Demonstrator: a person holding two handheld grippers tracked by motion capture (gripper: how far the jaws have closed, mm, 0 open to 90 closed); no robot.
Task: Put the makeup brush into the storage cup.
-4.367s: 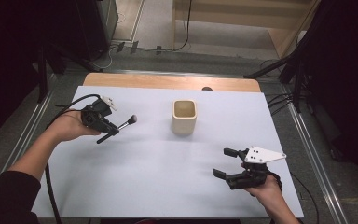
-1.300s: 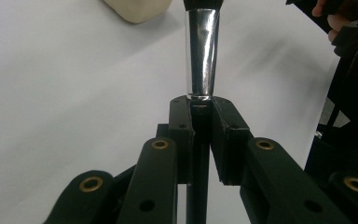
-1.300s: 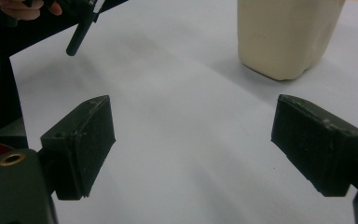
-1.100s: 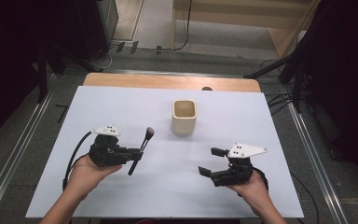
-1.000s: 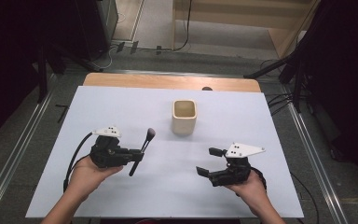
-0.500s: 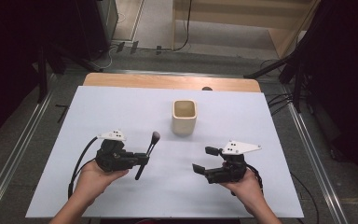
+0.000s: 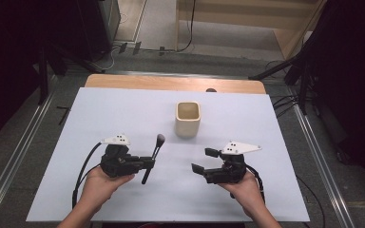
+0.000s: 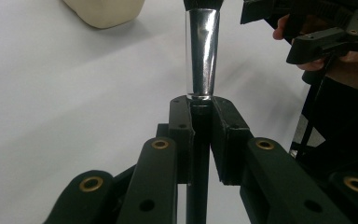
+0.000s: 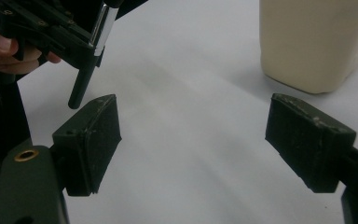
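Observation:
A make-up brush [image 7: 153, 156] with a black handle, a silver ferrule [image 8: 203, 56] and a dark head is clamped by its handle in my left gripper [image 7: 149, 163], which is shut on it. The brush head points away towards the cream square cup [image 7: 188, 118]; the handle end [image 9: 85, 81] hangs a little above the sheet. My right gripper [image 7: 201, 160] is open, with nothing between its pads [image 9: 91, 140], and is aimed left towards the brush. In the right gripper view the cup [image 9: 312, 42] stands beyond the right pad. The left gripper [image 8: 200, 105] sees the cup's base [image 8: 105, 9] at upper left.
A white sheet [image 7: 247, 123] covers the table, with a wooden strip [image 7: 171, 83] along its far edge. Metal rails [image 7: 321, 161] run along both sides. Black cables trail from each gripper over the near part of the sheet.
The left gripper has carried the brush from the far left towards the near middle, then further right. The right gripper has shifted left, so the two stand closer together.

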